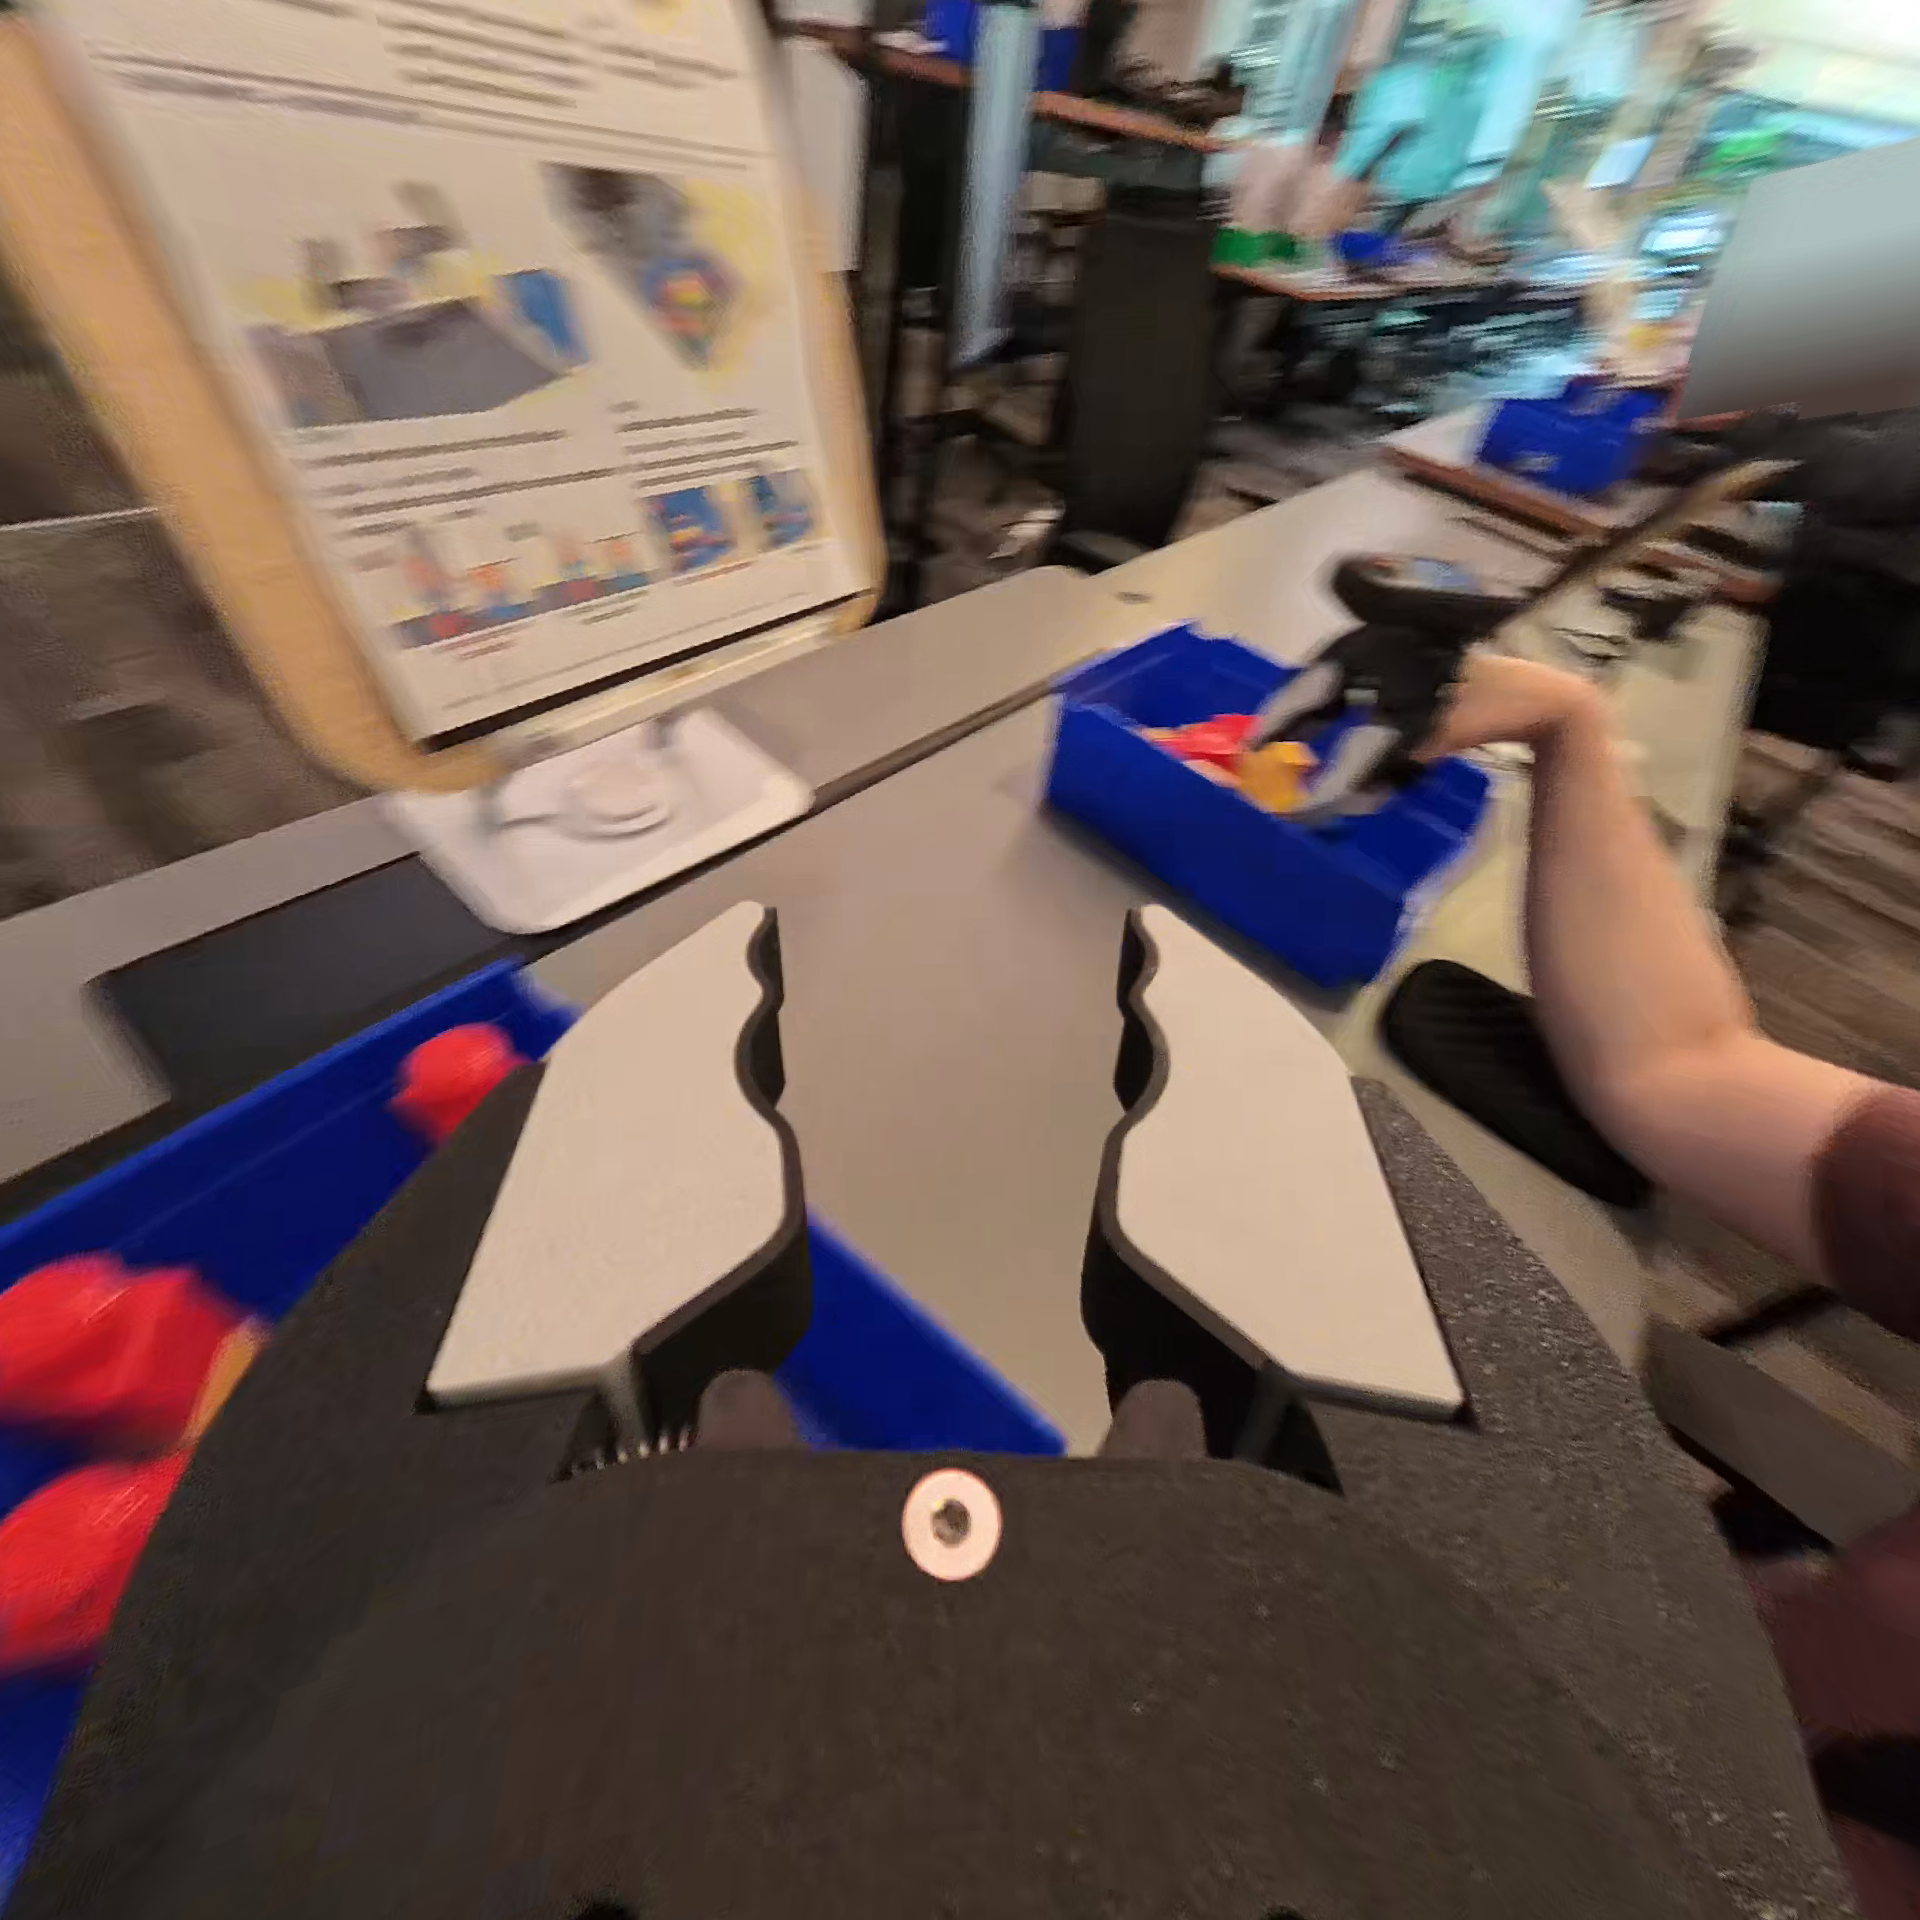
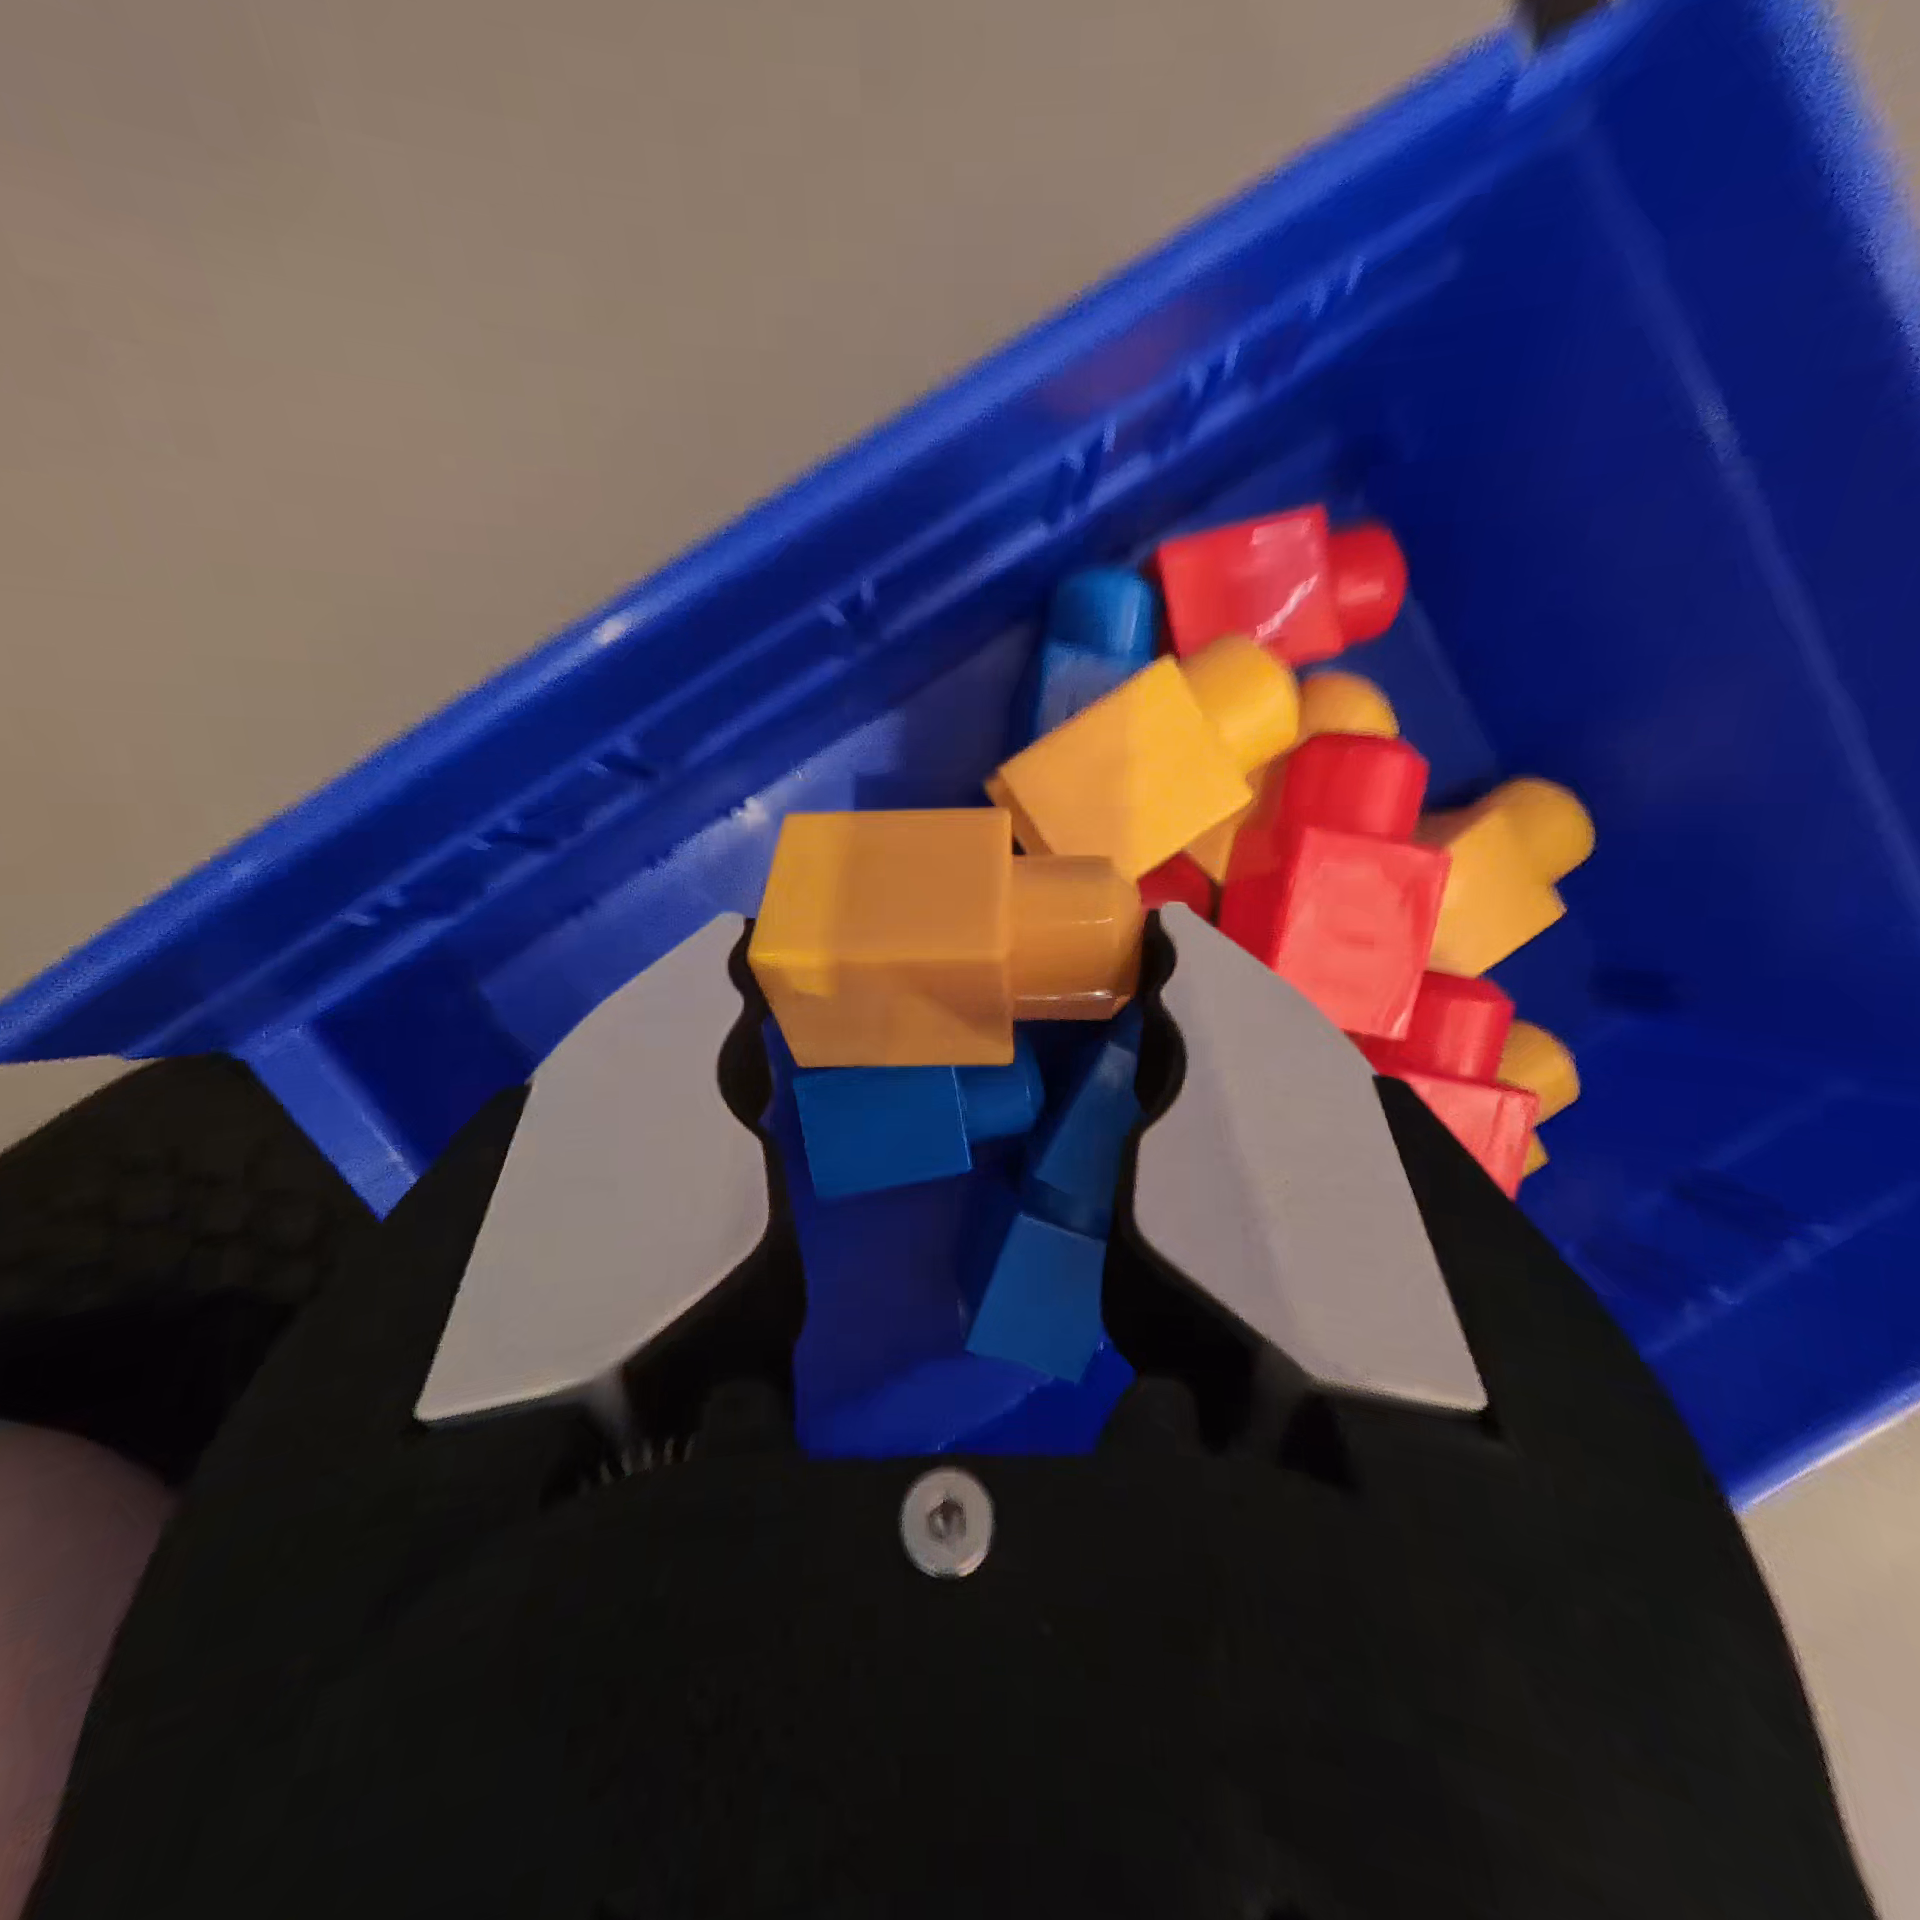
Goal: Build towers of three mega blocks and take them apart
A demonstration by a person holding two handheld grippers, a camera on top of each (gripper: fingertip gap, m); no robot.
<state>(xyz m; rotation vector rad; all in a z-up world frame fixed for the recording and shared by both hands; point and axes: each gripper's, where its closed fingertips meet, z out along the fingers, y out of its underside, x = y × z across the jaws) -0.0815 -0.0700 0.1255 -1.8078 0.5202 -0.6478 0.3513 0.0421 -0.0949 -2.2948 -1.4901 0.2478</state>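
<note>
Inside the blue bin (image 2: 1714, 520), the right tongs (image 2: 951, 935) grip a yellow block (image 2: 894, 935); the left tongs (image 1: 948, 925) gape wide above the counter (image 1: 935, 831).

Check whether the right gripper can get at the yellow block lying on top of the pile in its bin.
Probably yes. The right gripper is inside the blue bin, fingers spread either side of the yellow block, which lies sideways on the pile with nothing over it. Contact is unclear.
</note>
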